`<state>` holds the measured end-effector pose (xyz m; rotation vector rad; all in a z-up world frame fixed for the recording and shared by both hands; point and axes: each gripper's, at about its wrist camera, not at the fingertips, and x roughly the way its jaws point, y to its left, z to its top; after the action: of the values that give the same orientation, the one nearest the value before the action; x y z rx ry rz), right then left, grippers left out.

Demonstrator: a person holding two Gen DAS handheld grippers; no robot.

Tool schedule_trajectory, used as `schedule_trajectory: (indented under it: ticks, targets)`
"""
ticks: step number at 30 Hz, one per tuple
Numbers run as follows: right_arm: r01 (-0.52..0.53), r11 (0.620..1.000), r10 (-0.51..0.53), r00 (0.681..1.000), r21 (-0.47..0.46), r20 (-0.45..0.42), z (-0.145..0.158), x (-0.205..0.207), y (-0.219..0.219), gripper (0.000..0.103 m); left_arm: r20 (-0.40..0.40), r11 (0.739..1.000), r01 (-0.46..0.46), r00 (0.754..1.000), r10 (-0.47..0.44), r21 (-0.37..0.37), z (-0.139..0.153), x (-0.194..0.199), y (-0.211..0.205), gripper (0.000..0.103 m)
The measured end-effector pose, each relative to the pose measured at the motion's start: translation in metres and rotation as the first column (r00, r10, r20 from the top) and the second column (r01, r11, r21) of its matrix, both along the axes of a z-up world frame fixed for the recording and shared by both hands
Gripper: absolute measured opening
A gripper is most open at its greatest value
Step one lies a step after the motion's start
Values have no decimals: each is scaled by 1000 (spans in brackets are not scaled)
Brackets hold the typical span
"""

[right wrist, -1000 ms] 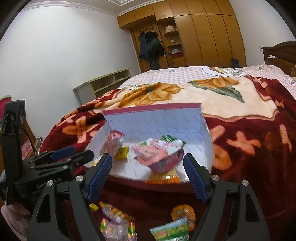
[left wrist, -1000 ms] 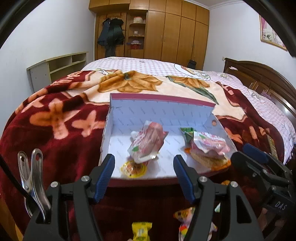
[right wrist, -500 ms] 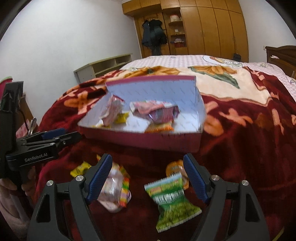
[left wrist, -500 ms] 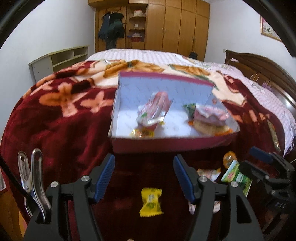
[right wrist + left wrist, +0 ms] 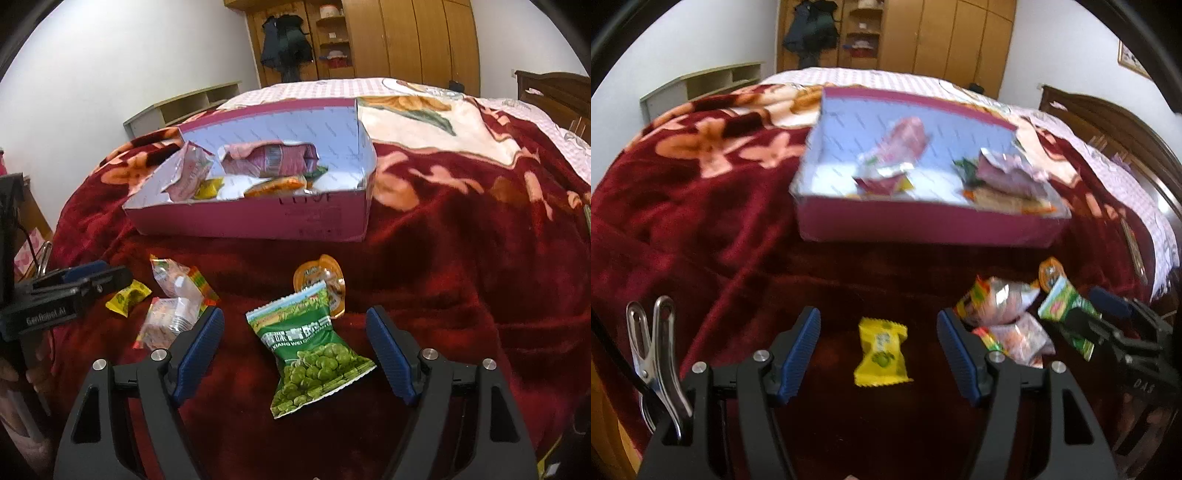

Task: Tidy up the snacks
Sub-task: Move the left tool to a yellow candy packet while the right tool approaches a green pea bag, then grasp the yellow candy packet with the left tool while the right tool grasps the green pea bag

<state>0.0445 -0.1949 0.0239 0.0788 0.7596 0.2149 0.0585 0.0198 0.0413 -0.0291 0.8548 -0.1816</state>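
A shallow pink box (image 5: 923, 225) (image 5: 251, 221) with a white inside lies on the red flowered blanket and holds several snack packets. In front of it lie loose snacks. A small yellow packet (image 5: 882, 346) (image 5: 129, 296) sits between the blue pads of my left gripper (image 5: 879, 328), which is open and empty above it. A green pea bag (image 5: 314, 347) (image 5: 1067, 314) lies between the jaws of my right gripper (image 5: 295, 326), also open, not touching it. Two clear orange-filled packets (image 5: 177, 299) (image 5: 1004, 317) and a round jelly cup (image 5: 321, 280) (image 5: 1051, 272) lie between.
The blanket (image 5: 461, 258) covers a wide bed with a wooden headboard (image 5: 1115, 122) at right. A low shelf unit (image 5: 701, 85) and a wooden wardrobe (image 5: 406, 37) stand by the far wall. A metal clip (image 5: 653, 354) hangs beside my left gripper.
Both grippers have sunk and tipped downward, back from the box. The loose snacks in front of the box have come between their jaws. The jaws have kept the same width.
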Motion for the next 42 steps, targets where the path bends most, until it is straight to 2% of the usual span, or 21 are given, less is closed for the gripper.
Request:
schedule_trajectory:
  ticks: [9, 18, 31, 42]
  targets:
    - [0, 1000, 0, 1000, 5, -23, -9, 3, 0, 81, -23, 999, -9, 1000, 10, 32, -19, 4, -4, 69]
    - [2, 1000, -1, 999, 8, -37, -15, 6, 0, 81, -16, 999, -21, 1000, 22, 41, -27, 7, -4, 69]
    - [10, 1000, -9, 999, 16, -47, -22, 10, -1, 81, 2, 995, -22, 1000, 22, 95, -33, 6, -11, 69]
    - [27, 1000, -27, 999, 14, -31, -21, 6, -2, 69, 27, 994, -17, 1000, 14, 108, -31, 1, -12, 59]
